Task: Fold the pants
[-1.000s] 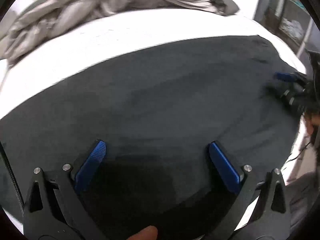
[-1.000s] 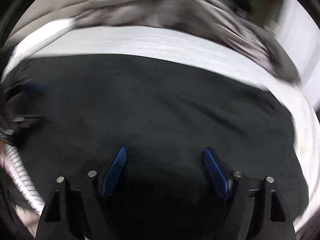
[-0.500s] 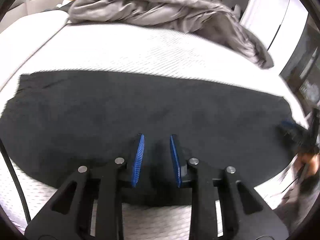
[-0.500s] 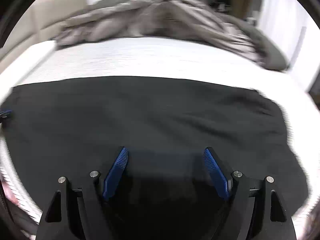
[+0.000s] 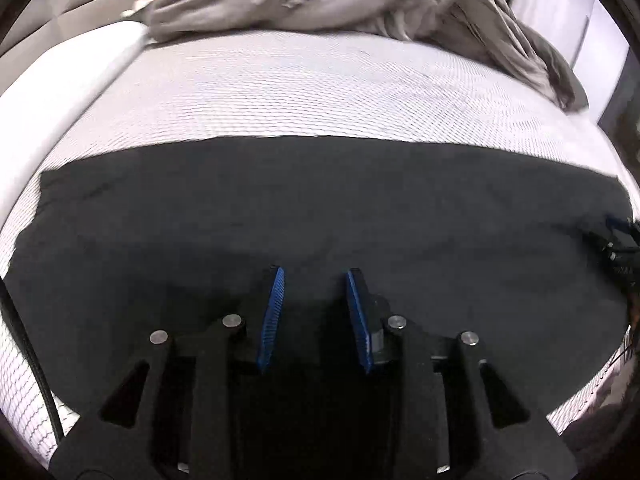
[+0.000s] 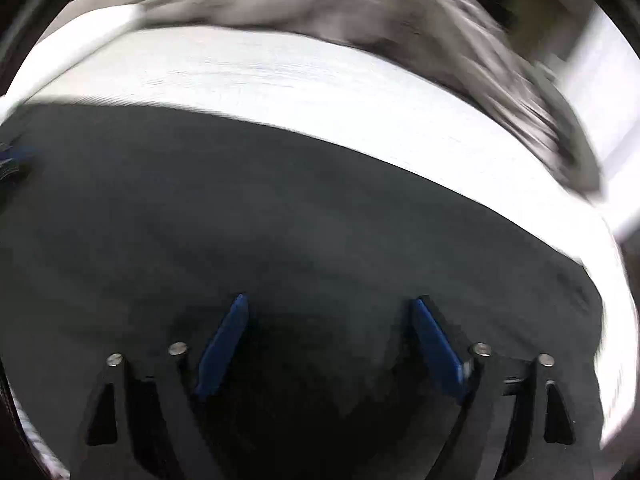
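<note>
While the black pants [image 5: 320, 208] lie flat across the white bed [image 5: 320, 92], your left claw [image 5: 316, 312] stands narrowly apart after reopening slightly, and your right claw [image 6: 332, 344], widening, gapes empty. Pinch both near edges squarely before lifting together.

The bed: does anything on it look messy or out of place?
Only the grey duvet, bunched in a crumpled heap along the far edge of the white mattress. The black pants lie flat and smooth.
</note>
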Tool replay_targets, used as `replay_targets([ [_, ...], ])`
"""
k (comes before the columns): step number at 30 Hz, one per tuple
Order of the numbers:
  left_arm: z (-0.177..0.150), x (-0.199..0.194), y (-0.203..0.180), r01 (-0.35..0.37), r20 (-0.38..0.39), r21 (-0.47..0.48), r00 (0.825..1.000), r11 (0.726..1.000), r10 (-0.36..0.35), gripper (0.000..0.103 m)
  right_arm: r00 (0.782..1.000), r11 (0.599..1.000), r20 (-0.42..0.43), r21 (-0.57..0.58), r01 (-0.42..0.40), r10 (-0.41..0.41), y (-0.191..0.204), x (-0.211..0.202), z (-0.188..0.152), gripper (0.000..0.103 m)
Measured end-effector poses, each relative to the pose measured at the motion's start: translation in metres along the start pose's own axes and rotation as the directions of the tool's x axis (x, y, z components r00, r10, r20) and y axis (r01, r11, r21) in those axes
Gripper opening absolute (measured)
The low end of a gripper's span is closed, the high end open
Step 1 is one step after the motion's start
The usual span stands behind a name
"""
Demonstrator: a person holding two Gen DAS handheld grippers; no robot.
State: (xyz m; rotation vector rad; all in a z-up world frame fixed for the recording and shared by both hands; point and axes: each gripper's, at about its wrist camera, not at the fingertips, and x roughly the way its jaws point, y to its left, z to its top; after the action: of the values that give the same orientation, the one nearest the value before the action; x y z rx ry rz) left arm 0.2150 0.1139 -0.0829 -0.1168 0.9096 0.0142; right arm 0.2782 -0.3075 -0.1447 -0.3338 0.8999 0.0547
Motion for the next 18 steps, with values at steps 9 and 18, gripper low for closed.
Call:
replay_targets([
  [9,0.028,0.01,-0.098,0.121,-0.007,0.07,0.993,0.99,-0.121,0.048,0.987,0.98,0.076,0.124,-0.153,0.145,0.009,-0.018,0.01,0.079],
  [18,0.038,0.046,-0.123,0.109,-0.072,0.159,0.993,0.981,-0.099,0.052,0.987,0.987,0.006,-0.035,-0.159,0.16,0.075,-0.003,0.033,0.066],
])
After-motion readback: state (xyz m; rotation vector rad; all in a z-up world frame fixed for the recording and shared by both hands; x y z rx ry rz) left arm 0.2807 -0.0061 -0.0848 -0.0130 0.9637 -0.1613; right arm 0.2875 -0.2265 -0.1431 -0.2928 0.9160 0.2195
